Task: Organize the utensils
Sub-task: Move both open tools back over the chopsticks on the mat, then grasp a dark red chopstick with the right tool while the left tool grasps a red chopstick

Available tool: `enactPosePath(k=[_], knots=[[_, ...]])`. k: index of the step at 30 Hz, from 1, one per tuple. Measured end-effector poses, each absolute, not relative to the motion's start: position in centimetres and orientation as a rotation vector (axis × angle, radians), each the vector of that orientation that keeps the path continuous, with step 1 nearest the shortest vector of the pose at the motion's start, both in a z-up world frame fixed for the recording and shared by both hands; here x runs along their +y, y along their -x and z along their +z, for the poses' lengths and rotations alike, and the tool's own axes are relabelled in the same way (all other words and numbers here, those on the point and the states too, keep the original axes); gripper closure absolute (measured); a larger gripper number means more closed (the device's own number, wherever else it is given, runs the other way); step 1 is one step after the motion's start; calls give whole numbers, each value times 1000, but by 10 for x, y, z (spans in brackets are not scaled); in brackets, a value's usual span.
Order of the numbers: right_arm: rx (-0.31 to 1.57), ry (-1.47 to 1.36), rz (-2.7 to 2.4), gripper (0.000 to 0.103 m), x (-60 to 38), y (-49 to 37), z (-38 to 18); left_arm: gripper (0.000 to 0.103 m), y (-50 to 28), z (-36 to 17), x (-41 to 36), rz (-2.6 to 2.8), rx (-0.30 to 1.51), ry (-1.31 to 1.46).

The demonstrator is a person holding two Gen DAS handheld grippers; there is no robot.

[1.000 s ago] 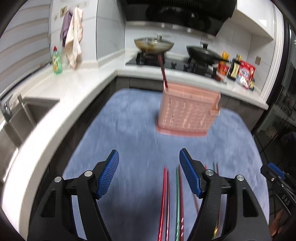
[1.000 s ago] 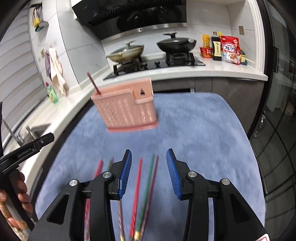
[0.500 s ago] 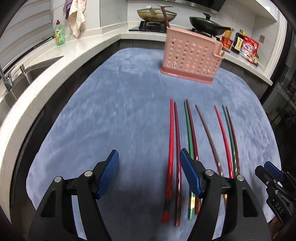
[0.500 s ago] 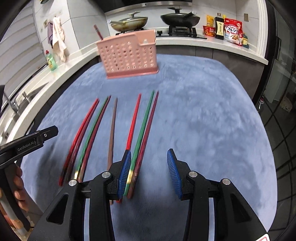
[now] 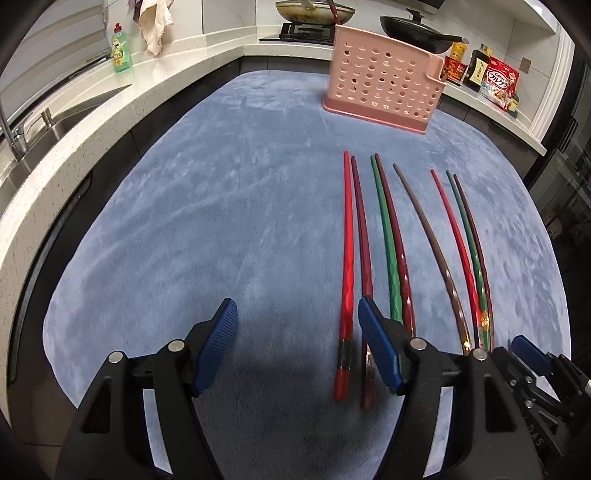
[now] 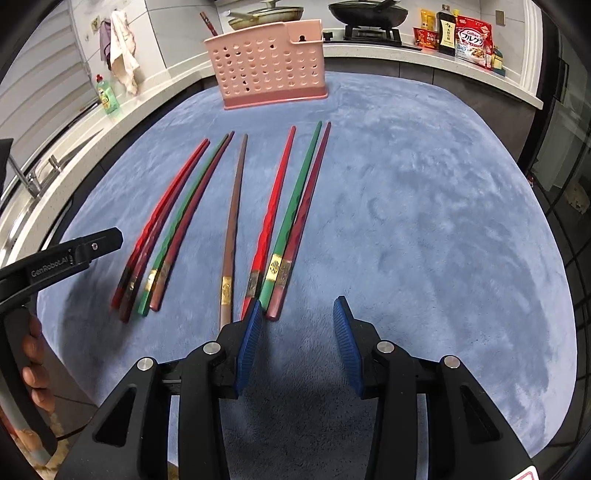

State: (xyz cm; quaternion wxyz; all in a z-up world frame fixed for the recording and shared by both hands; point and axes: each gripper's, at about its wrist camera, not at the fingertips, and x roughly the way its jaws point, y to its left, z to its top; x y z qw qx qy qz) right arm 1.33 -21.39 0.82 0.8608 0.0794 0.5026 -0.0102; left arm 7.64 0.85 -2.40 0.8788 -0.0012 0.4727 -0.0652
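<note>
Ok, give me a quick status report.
Left tool open, empty. Right tool open, empty. Eight chopsticks flat on blue mat, pink holder beyond. Nothing in the way.

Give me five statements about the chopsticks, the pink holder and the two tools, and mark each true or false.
1. Both tools, left tool and right tool, are open and hold nothing. True.
2. The pink holder lies tipped on its side. False: it stands upright on the blue mat.
3. Eight chopsticks lie on the mat. True: four at left, a lone brown chopstick, three at right.
4. The pink holder is empty. False: one dark red chopstick sticks out of its top.
5. The chopsticks lie crosswise in a heap. False: they lie side by side, thin tips toward the holder.
</note>
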Motion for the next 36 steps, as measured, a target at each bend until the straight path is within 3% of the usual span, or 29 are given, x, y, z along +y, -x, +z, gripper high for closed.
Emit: enactPosePath(k=[29,36], knots=[[1035,-178,-48,63,-222,-35,3,39,-65,-47,1,-135,1032,-75],[1034,-175,-60,72,-227,-38,-4,43,-63,-47,-1,-128,1029,-91]])
